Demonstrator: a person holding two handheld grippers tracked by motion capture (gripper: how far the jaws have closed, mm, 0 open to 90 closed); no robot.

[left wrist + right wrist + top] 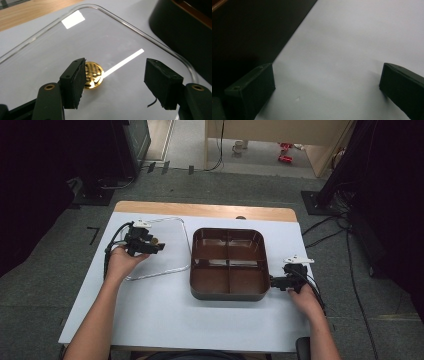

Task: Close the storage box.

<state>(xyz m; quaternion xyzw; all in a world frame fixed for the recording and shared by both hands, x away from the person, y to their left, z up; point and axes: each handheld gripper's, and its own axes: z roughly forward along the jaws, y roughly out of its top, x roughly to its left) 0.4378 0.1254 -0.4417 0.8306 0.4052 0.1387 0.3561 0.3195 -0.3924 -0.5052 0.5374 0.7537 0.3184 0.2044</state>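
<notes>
Two grippers worked at one white-topped table (pixel 165 315), with a strip of bare wood along its far edge. Stood on grey carpeted floor (pixel 45 285), between black curtains at both sides; farther back, a pale wooden unit (pixel 270 140) with small red things (pixel 285 151) on the floor beneath it. At far left, cables and black stand feet on the carpet. On the table's left part, lay a clear flat lid (pixel 165 247) with rounded corners and a raised rim, catching bright reflections of ceiling light. Held above that lid, the left gripper (pixel 159 245), jaws spread wide and pinching nothing. Seen in the left gripper view, rested on the lid a small round gold-coloured piece (pixel 93 75) with a woven pattern, just beside the left jaw's inner face and partly hidden behind it; touching or not, could not tell. Near the table's middle, sat a dark brown tray (pixel 228 295) split into four compartments, all bare, its left wall close to the lid's right rim. At the tray's near right corner, low over the white surface, hovered the right gripper (pixel 275 282), jaws likewise spread apart with only bare tabletop between them, one jaw just beside the tray's dark outer wall. At far right, more cables across the carpet.
</notes>
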